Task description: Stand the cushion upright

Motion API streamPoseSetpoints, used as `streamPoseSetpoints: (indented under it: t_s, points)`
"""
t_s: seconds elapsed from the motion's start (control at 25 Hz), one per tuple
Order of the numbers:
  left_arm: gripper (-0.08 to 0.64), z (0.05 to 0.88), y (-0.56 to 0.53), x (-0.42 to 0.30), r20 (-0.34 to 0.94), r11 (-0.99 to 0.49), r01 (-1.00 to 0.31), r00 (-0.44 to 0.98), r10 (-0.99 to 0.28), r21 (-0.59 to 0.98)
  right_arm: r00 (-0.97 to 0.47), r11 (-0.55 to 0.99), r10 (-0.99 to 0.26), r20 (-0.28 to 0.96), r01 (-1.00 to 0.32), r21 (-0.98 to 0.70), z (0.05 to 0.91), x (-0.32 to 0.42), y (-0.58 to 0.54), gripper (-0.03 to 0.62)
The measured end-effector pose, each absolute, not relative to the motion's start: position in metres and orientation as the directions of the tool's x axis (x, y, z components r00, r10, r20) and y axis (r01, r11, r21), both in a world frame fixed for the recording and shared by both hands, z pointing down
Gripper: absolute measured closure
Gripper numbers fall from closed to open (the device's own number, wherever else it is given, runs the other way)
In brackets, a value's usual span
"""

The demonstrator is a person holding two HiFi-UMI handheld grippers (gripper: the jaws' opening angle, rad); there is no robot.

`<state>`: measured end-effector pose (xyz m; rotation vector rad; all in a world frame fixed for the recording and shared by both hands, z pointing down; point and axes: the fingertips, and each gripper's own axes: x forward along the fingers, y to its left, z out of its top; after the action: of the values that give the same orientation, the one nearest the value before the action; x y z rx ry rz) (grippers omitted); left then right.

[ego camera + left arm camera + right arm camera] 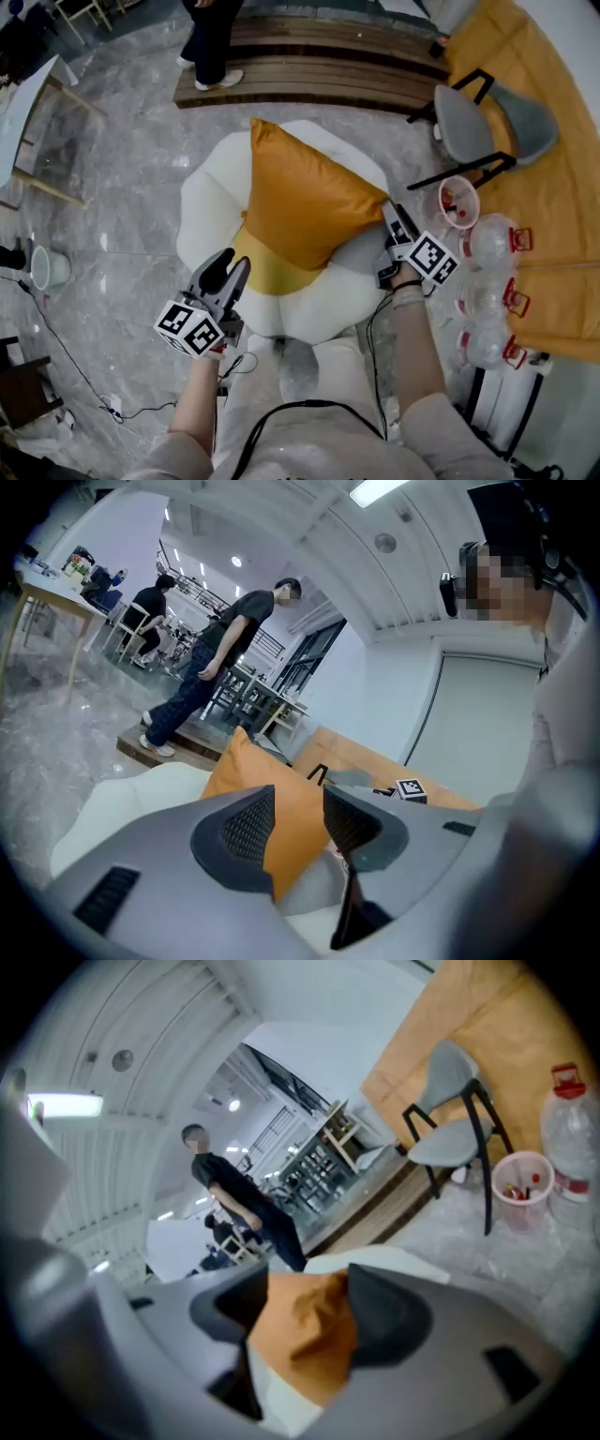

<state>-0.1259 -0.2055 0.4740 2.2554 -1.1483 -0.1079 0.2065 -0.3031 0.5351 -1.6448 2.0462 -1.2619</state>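
An orange cushion [305,202] stands tilted on a white petal-shaped seat [202,202], one corner pointing up, with a yellow band along its lower edge. My right gripper [389,211] is at the cushion's right corner. Its jaws stand wide, and in the right gripper view the orange corner [309,1335] lies loosely between them, not pinched. My left gripper [232,264] hovers at the seat's near left edge, just short of the yellow band. It is open with nothing in it. In the left gripper view the cushion [248,771] shows beyond the gap of the left gripper [298,822].
A wooden bench [319,66] lies behind the seat, with a person's legs [211,42] beside it. To the right are a grey chair [487,127], a pink bin [457,202], clear water bottles [492,244] and orange cloth [553,187]. A white pot [47,267] stands left.
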Motion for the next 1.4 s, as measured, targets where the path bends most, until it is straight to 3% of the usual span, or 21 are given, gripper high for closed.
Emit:
streamPoseSetpoints:
  t_s: [0.6, 0.96, 1.08, 1.2, 1.4]
  points:
    - [0.38, 0.457, -0.2, -0.148, 0.12, -0.53, -0.645, 0.689, -0.715, 0.55, -0.323, 0.04, -0.896, 0.304, -0.742, -0.67, 0.499, 0.172, -0.256, 0.339]
    - [0.382, 0.431, -0.178, -0.138, 0.083, -0.683, -0.546, 0.806, -0.586, 0.484, -0.393, 0.202, -0.884, 0.254, -0.81, -0.55, 0.448, 0.112, -0.205, 0.344]
    - [0.424, 0.417, -0.169, -0.14, 0.059, -0.71, -0.517, 0.825, -0.561, 0.477, -0.445, 0.265, -0.858, 0.256, -0.81, -0.523, 0.427, 0.088, -0.182, 0.368]
    - [0.462, 0.407, -0.157, -0.141, 0.052, -0.736, -0.493, 0.845, -0.533, 0.464, -0.467, 0.311, -0.847, 0.256, -0.824, -0.473, 0.403, 0.07, -0.161, 0.463]
    - [0.516, 0.4, -0.135, -0.153, 0.066, -0.741, -0.47, 0.861, -0.504, 0.48, -0.492, 0.352, -0.833, 0.254, -0.824, -0.444, 0.377, 0.047, -0.127, 0.54]
